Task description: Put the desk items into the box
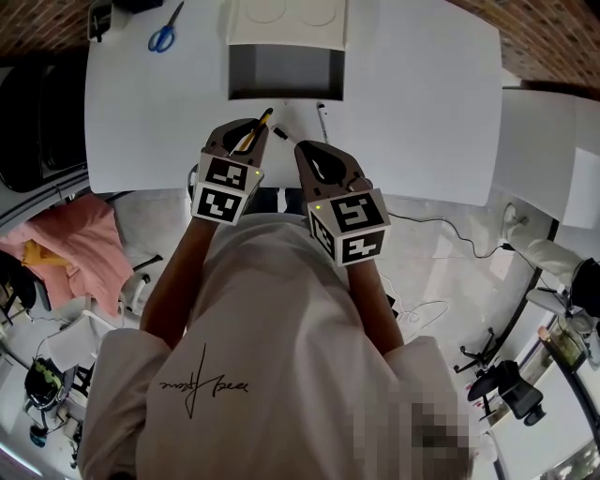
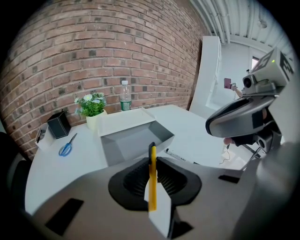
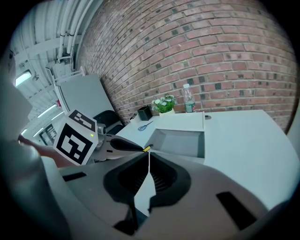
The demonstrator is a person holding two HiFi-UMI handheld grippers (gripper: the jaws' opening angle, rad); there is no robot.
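Left tongs (image 2: 152,161) are pinching a slim yellow-and-black pen-like item (image 1: 255,131), pads pressing on its sides. Its black tip is sticking out past the tongs and pointing at the open grey rectangular box with a white lid flipped back (image 1: 286,73). The item is hanging over the white table (image 1: 422,112), just short of the box's near wall, not inside it. Can't tell whether it's a pen or a cutter. Right tongs (image 3: 149,161) are pressed together with nothing between them, sitting beside the left ones over the table's near edge. A white marker pen with a dark cap (image 1: 322,120) is lying on the table just in front of the box, between the two tongs' tips. A small black piece (image 1: 279,132) is lying near it, too small to identify. The box interior is looking bare in all three views. Blue-handled scissors (image 1: 166,28) are lying on the table left of the box. From the left gripper view, a black square pen holder (image 2: 58,124), a small green plant in a white pot (image 2: 91,108) and a clear plastic water bottle (image 2: 124,96) are standing along the back of the table against the red brick wall (image 2: 93,47).
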